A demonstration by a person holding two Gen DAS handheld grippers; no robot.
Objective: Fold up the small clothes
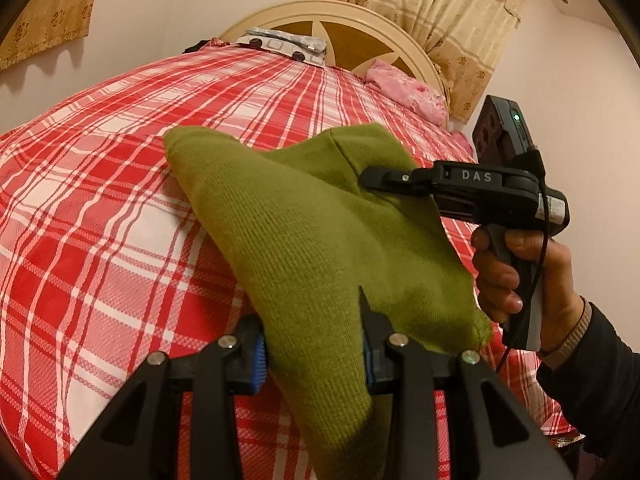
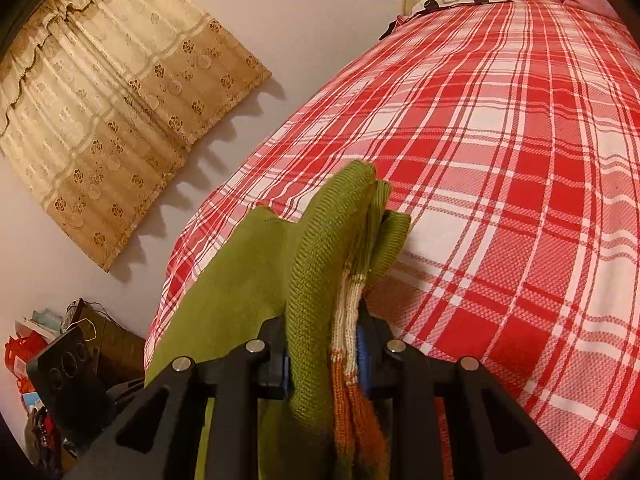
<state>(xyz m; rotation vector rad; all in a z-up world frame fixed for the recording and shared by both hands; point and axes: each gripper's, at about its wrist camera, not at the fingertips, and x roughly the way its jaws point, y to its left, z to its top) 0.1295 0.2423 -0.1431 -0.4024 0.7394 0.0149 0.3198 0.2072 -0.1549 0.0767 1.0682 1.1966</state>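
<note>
A green knit top (image 1: 316, 220) hangs in the air over a bed with a red and white check sheet (image 1: 100, 184). Both grippers hold it up.

The left gripper (image 1: 314, 354) is closed on the lower part of the top. The cloth is bunched between its two fingers, and the blue pads (image 1: 259, 364) press on it from each side.

The right gripper (image 1: 370, 179) comes in from the right side and bites the far edge of the top. Its fingers are shut on the cloth. A hand (image 1: 516, 268) in a dark sleeve holds its handle.

In the right wrist view, the right gripper (image 2: 325, 356) squeezes thick folds of the top (image 2: 316, 264). A strip of white and orange knit (image 2: 347, 344) shows in the folds there. More green cloth spreads out to the left of the fingers.

The top slopes from the left gripper up to the right gripper, and one corner pokes out to the left, above the sheet.

A pink pillow (image 1: 408, 88) lies at the head of the bed, near the round headboard (image 1: 356, 32). Beige curtains (image 2: 108, 112) hang on the wall.
</note>
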